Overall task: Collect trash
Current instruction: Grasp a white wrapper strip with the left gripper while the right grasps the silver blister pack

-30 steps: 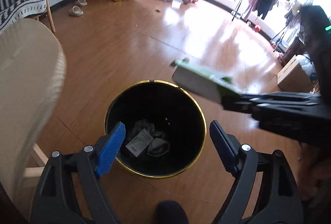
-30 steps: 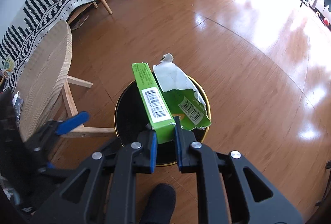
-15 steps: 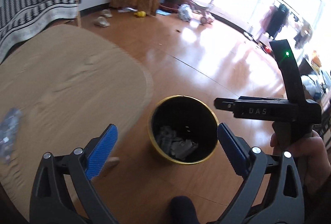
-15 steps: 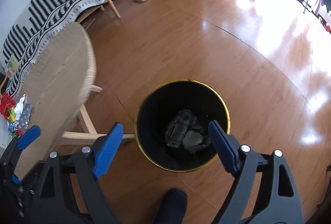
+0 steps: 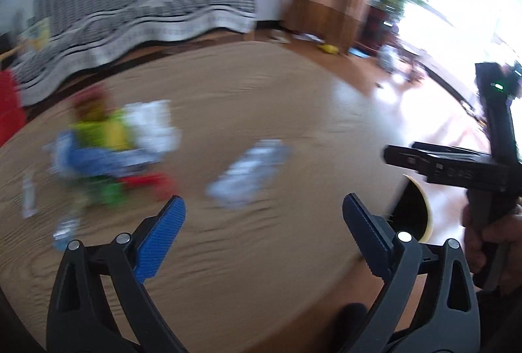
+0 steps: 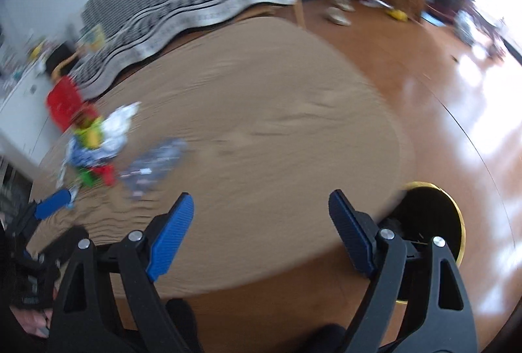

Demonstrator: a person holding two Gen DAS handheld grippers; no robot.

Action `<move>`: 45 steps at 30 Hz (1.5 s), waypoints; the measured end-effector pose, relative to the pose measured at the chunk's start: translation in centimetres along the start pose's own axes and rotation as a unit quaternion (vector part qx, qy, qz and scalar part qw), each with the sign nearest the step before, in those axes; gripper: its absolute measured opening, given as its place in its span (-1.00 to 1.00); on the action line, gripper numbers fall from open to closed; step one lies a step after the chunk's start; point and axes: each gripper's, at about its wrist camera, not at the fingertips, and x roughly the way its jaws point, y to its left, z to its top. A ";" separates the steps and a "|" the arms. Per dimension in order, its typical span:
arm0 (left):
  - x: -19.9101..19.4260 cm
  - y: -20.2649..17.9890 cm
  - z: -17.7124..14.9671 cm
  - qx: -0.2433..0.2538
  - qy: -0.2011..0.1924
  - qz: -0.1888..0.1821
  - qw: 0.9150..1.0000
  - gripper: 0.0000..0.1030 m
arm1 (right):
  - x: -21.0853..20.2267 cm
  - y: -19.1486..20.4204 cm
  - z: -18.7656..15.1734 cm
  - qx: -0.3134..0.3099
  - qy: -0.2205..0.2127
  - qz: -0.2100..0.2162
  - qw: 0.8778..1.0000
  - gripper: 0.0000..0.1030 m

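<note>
A round, light-brown wooden table (image 5: 261,111) fills most of both views, though the frames are blurred by motion. Beyond its far edge a black-and-white striped sofa cover (image 6: 202,0) is seen against the wall, and glossy brown floorboards (image 6: 456,111) stretch away on the right. A black waste bin with a gold rim (image 6: 456,216) is seen on the floor just past the table's near right edge, partly hidden by the tabletop. A heap of colourful wrappers in yellow, blue, white and red (image 5: 111,144) is spread on the left part of the table, and 1 pale blue-grey packet (image 5: 251,170) lies apart to its right, nearer the middle. The left gripper (image 5: 264,216) is held above the table with its blue pads spread wide and nothing between them. The right gripper (image 6: 261,212) is likewise spread wide and empty, over the table's near edge.
</note>
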 end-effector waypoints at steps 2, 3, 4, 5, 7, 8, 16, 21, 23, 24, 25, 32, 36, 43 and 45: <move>-1.2 4.5 -0.7 -0.030 -0.004 0.033 0.999 0.83 | 1.4 3.6 0.4 -0.023 0.007 0.015 1.000 0.59; -1.6 6.3 -0.9 -0.043 -0.006 0.047 0.998 0.83 | 1.9 4.5 0.8 -0.029 0.009 0.019 0.999 0.59; -2.2 8.7 -1.3 -0.060 -0.007 0.064 0.996 0.83 | 2.8 6.3 1.0 -0.038 0.013 0.027 0.999 0.59; -2.5 10.4 -1.6 -0.073 -0.007 0.077 0.994 0.83 | 3.3 7.4 0.9 -0.045 0.015 0.033 0.998 0.59; -2.9 14.6 -2.2 -0.103 -0.005 0.115 0.988 0.83 | 4.2 9.4 1.1 -0.059 0.020 0.040 0.997 0.59; -2.9 15.7 -2.4 -0.110 -0.004 0.122 0.986 0.83 | 4.7 10.3 1.2 -0.067 0.022 0.041 0.997 0.59; -0.3 24.4 -2.1 -0.159 0.024 0.160 0.974 0.83 | 8.2 14.9 1.2 -0.093 0.044 0.050 0.993 0.59; 1.7 28.3 -2.3 -0.202 0.035 0.158 0.966 0.83 | 9.0 15.3 1.3 -0.099 0.048 0.048 0.993 0.59; 2.6 29.6 -2.4 -0.216 0.039 0.150 0.964 0.82 | 9.2 15.4 1.4 -0.101 0.048 0.046 0.993 0.59; 3.1 30.1 -2.5 -0.221 0.041 0.149 0.963 0.82 | 9.2 15.4 1.4 -0.102 0.048 0.045 0.993 0.59; 3.2 30.0 -2.5 -0.213 0.035 0.163 0.963 0.82 | 9.2 15.4 1.4 -0.104 0.048 0.045 0.992 0.59; 4.0 29.4 -1.6 -0.174 0.041 0.192 0.965 0.08 | 9.0 15.1 1.5 -0.104 0.046 0.047 0.992 0.48; 3.8 29.2 -1.3 -0.180 0.044 0.175 0.967 -0.76 | 9.0 15.3 1.3 -0.109 0.051 0.052 0.991 0.17; 3.1 27.7 -1.1 -0.179 0.043 0.168 0.968 -0.77 | 8.4 15.7 0.9 -0.112 0.049 0.064 0.990 -0.08; 2.0 26.9 -1.0 -0.185 0.037 0.151 0.970 -0.77 | 8.2 15.4 1.1 -0.108 0.047 0.065 0.991 -0.08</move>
